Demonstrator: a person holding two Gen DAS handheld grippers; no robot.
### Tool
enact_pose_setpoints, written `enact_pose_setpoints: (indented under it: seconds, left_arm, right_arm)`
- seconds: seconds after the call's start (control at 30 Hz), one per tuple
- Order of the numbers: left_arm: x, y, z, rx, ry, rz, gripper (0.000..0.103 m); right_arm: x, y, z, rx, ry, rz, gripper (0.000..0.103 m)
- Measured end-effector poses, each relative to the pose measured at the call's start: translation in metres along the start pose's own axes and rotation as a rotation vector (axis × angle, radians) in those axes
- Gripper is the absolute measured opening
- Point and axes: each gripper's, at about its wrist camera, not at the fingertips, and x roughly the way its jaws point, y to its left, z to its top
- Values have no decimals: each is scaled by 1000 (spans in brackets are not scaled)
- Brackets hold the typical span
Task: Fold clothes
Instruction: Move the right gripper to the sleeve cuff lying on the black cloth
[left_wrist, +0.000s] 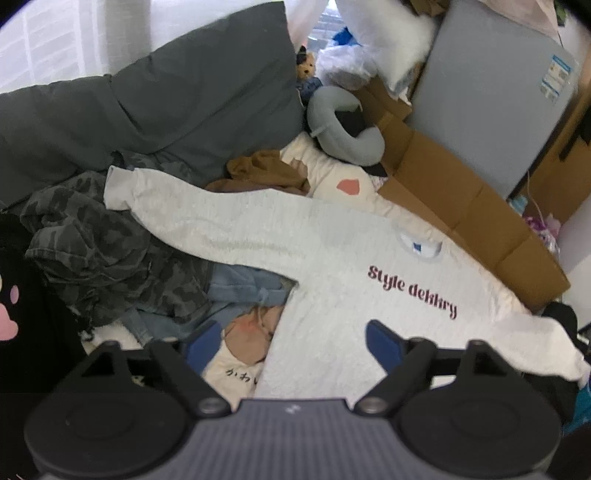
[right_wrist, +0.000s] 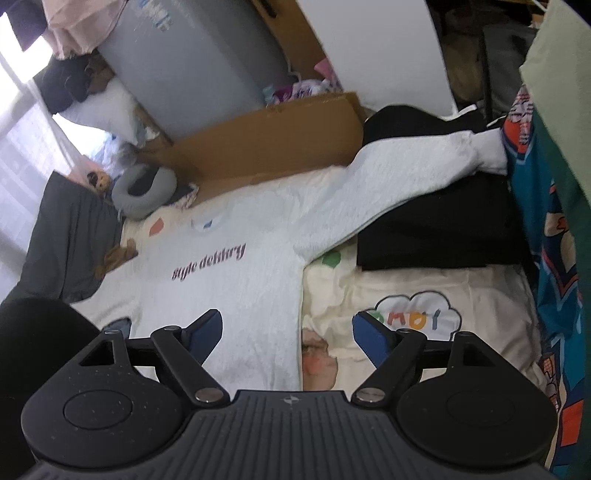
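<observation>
1. My left gripper (left_wrist: 291, 345) stands spread wide, its blue pads (left_wrist: 382, 343) clear of any cloth; nothing is pinched. It hangs above the sweatshirt (left_wrist: 332, 266), pointing steeply down.
2. My right gripper (right_wrist: 288, 336) is also spread wide and empty, hovering over the sweatshirt's side edge, one pad above the grey cloth, the other above the sheet (right_wrist: 388, 291).
3. The sweatshirt lies flat, front up, ahead of both grippers, with its lettering (left_wrist: 412, 291) showing and both sleeves stretched out sideways.
4. Left of my left gripper, one sleeve (left_wrist: 177, 206) drapes over a camo garment (left_wrist: 99, 258) and jeans (left_wrist: 243, 284); this heap crowds that side.
5. Right of my right gripper, the other sleeve (right_wrist: 424, 166) runs up over a folded black garment (right_wrist: 436, 232), its cuff touching a patterned blue cloth (right_wrist: 546, 221).
6. Beyond the collar, ahead of both grippers, sit a cardboard box (right_wrist: 266, 144), a grey neck pillow (left_wrist: 343, 125), a brown garment (left_wrist: 266, 173) and a dark pillow (left_wrist: 184, 96).
7. A grey appliance (left_wrist: 487, 96) stands behind the box.
</observation>
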Motion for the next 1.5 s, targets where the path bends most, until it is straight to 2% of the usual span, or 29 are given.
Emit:
enact_pose_setpoints:
  seconds: [0.13, 0.33, 0.53, 0.73, 1.2, 1.4, 1.5]
  left_arm:
    - [-4, -7, 9, -10, -7, 16, 90]
    - [-12, -34, 27, 16, -33, -12, 92]
    - [0, -72, 42, 60, -38, -56, 93]
    - [31, -106, 46, 107, -19, -74, 93]
    - [111, -152, 45, 135, 71, -110, 93]
    - [145, -170, 47, 149, 88, -137, 93]
    - [161, -178, 53, 153, 68, -136, 93]
  right_arm:
    - [-4, -1, 3, 29, -39, 6, 83]
    - [-6, 2, 3, 33, -70, -10, 83]
    - [1, 0, 3, 23, -90, -36, 83]
    - [10, -10, 4, 22, -92, -97, 83]
    - [26, -51, 14, 86, -134, -202, 83]
    - [48, -64, 27, 118, -160, -222, 83]
    - [62, -74, 36, 133, -189, -248, 83]
